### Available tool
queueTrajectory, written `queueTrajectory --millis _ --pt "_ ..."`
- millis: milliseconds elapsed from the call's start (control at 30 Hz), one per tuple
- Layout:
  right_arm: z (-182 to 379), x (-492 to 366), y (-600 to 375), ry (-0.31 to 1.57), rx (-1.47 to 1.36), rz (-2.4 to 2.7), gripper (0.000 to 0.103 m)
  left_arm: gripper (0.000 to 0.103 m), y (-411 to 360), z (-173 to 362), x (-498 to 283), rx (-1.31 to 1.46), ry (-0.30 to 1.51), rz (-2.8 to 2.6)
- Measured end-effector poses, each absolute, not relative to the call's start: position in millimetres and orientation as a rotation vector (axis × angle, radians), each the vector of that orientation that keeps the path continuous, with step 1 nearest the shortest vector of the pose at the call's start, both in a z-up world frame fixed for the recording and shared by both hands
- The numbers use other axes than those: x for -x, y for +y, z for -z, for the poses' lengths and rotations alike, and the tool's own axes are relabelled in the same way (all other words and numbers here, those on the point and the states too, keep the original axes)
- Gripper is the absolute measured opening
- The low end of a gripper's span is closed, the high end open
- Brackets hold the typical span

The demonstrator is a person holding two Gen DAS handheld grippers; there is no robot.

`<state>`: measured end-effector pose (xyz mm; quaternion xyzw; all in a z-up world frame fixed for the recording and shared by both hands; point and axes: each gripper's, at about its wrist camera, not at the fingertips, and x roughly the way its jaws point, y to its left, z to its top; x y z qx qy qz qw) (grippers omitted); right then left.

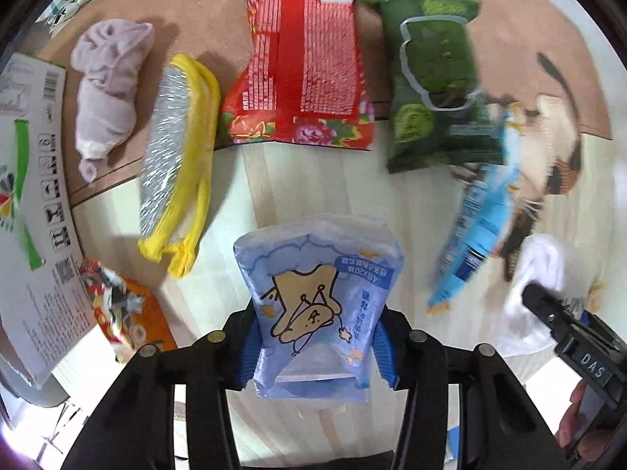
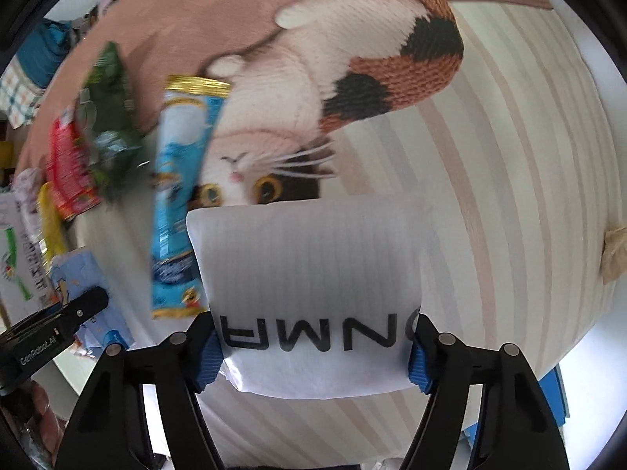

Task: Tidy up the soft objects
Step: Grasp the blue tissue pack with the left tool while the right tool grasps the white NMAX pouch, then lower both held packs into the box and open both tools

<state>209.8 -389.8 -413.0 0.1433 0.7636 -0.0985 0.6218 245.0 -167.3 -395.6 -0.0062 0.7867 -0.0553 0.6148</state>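
Left wrist view
Left gripper [image 1: 317,346]: its 2 blue pads squeeze the light blue tissue pack [image 1: 319,309] from both sides.
Tissue pack: held above the striped cloth [image 1: 313,184]; its drawing and print are upside down, and the small words are hard to read.
Row behind it: purple rolled cloth [image 1: 104,90], yellow and silver pouch [image 1: 176,160], red flowery bag [image 1: 301,66], green bag [image 1: 435,78].
Blue snack bag [image 1: 476,227]: blurry, its print cannot be read.
White pack [image 1: 537,293]: only partly seen behind the right gripper [image 1: 548,313], which is cut off at the edge.
Cardboard box [image 1: 35,211]: cut off on the left.

Right wrist view
Right gripper [image 2: 315,352]: its 2 blue pads clamp the white pack [image 2: 313,293].
White pack: black upside-down letters, with the last one half hidden by a pad.
Cat picture mat [image 2: 333,90]: the cat's chin is hidden behind the white pack.
Blue snack bag [image 2: 182,196]: blurry, just left of the white pack.
Green bag [image 2: 111,117] and red flowery bag [image 2: 68,168]: smeared, far left.
Left gripper [image 2: 84,305]: only its black tip shows, by the tissue pack [image 2: 82,274].
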Motion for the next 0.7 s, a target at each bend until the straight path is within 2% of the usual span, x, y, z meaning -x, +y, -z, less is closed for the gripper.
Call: queueTrajectory --millis 267,467,600,700 --pt "334.3 -204.3 -311.7 1.641 -0.317 0.026 0.075 0.045 -111.9 297.3 -228.3 0.157 1.67 0.184" --pt "231.3 -235.8 -212.0 1.543 -0.291 -0.193 0.075 0.045 -10.5 223.6 -212.4 0.223 1.573 0.155" --pt "204.4 -251.9 -120.6 1.512 -0.254 -0.296 0.075 0.045 71.7 216.2 -231.3 0.248 1.554 0.102" --pt "207.0 -269.4 -51.1 1.509 -0.214 -0.33 0.075 0.045 125.4 227.5 -251.4 0.275 1.568 0.061"
